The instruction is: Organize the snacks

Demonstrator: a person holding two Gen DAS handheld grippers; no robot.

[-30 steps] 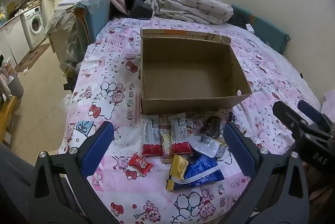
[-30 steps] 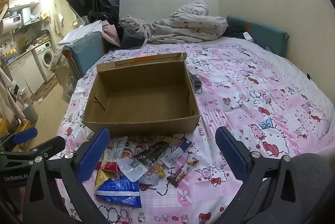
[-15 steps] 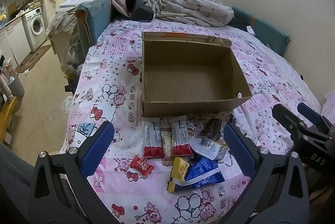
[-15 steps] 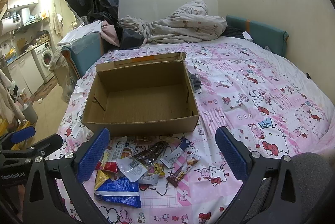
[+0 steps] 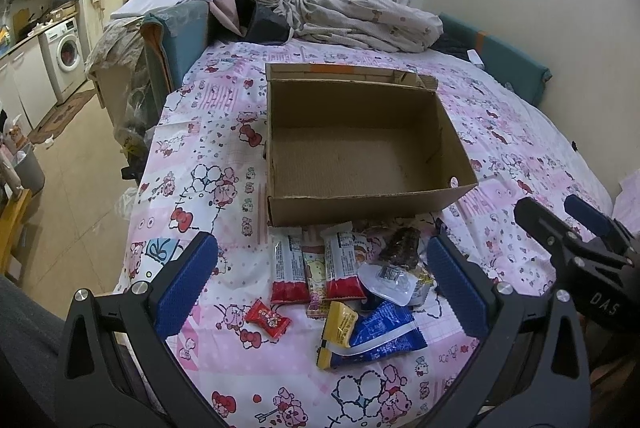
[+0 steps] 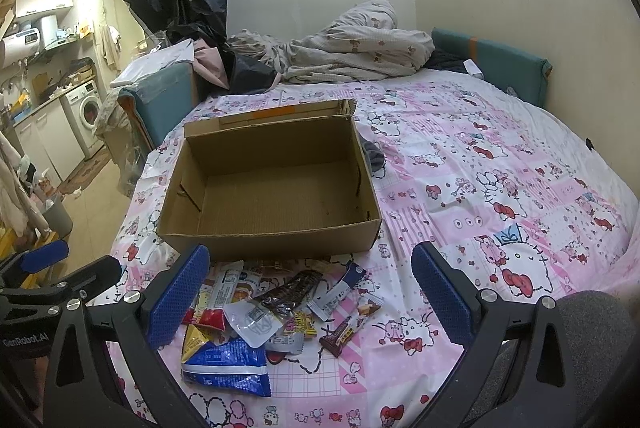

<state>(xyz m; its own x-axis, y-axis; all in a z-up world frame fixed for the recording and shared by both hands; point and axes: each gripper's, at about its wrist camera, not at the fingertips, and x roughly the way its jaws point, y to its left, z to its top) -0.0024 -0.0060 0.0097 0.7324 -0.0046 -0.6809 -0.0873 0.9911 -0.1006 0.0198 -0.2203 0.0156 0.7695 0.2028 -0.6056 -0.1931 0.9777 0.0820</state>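
Two grippers, left (image 5: 320, 284) and right (image 6: 310, 292), spread wide over a pink bedsheet (image 6: 480, 179); cardboard box (image 5: 360, 203) beyond snacks (image 5: 340, 284); washing machine (image 5: 66, 51) far left.

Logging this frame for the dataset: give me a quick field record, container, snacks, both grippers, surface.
container: cardboard box, open, nothing inside
snacks: loose pile in front of the box, none in it yet; includes blue bag, two red-and-white bars, red candy
left gripper: open, above the pile, holding nothing
right gripper: open, above the pile, holding nothing
surface: pink cartoon-print bedsheet
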